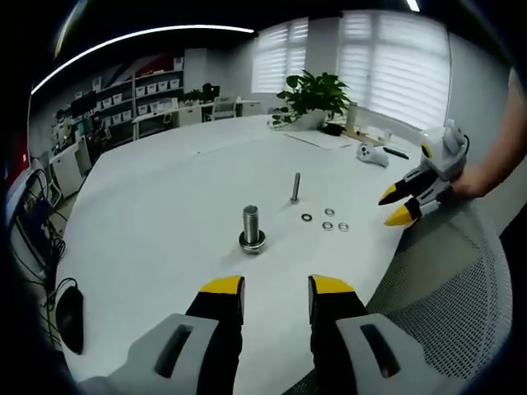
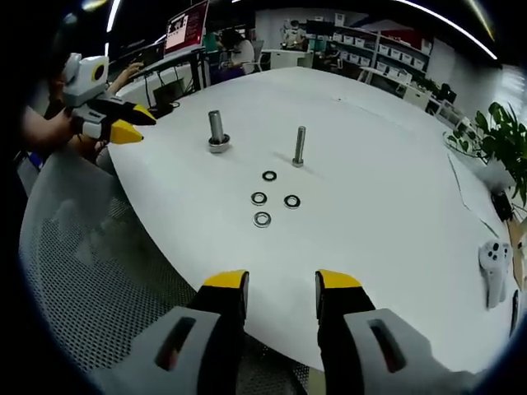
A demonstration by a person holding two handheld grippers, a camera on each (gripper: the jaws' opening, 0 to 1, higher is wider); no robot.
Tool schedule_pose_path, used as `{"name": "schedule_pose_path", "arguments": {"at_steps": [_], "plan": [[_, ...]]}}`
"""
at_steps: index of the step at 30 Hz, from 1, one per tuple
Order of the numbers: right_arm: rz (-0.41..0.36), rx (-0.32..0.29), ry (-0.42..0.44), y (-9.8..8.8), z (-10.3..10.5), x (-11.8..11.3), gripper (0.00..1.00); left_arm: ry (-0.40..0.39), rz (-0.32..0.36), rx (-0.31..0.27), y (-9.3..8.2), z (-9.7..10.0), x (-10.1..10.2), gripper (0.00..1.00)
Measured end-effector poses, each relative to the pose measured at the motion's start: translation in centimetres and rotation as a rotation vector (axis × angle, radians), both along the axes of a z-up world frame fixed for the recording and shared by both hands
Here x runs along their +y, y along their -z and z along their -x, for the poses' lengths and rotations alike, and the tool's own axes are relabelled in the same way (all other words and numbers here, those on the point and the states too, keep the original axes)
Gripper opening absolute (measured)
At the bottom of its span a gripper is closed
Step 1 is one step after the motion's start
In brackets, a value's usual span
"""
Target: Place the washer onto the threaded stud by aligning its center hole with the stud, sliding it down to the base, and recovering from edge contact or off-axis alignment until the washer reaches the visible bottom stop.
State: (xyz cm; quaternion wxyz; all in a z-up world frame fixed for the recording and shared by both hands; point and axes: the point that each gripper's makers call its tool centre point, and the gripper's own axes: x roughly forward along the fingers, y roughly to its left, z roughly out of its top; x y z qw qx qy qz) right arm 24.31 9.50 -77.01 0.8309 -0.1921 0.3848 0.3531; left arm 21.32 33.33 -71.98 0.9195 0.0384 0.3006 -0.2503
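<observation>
A thick threaded stud stands upright on a wide base on the white table. A thinner stud stands beyond it. Several loose washers lie flat beside the thin stud. My left gripper is open at the table's near edge, well short of the thick stud, nothing between its jaws; it enters the right gripper view from the left. My right gripper is open too, hovering over the table edge below the washers, and appears at the right.
A mesh chair back sits between the two grippers at the table edge. A white game controller, papers and a potted plant lie at the far side. Cables and a mouse rest at the left.
</observation>
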Motion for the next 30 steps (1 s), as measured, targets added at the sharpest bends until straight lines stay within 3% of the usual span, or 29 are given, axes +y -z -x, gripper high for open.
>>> {"name": "schedule_pose_path", "arguments": {"at_steps": [6, 14, 24, 30], "plan": [[0.031, 0.004, -0.036, -0.1, 0.3, 0.3, 0.35, 0.021, -0.011, -0.001, 0.1, 0.2, -0.3, 0.29], [0.055, -0.013, -0.087, -1.3, -1.7, 1.7, 0.36, 0.020, -0.006, 0.002, 0.0, 0.4, -0.2, 0.29], [0.083, 0.008, -0.135, -1.1, -3.4, 3.3, 0.35, 0.021, 0.001, 0.004, 0.0, 0.5, -0.3, 0.29], [0.105, 0.021, -0.190, -0.7, -3.3, 4.5, 0.35, 0.030, -0.003, 0.005, 0.0, 0.6, -0.3, 0.29]]}}
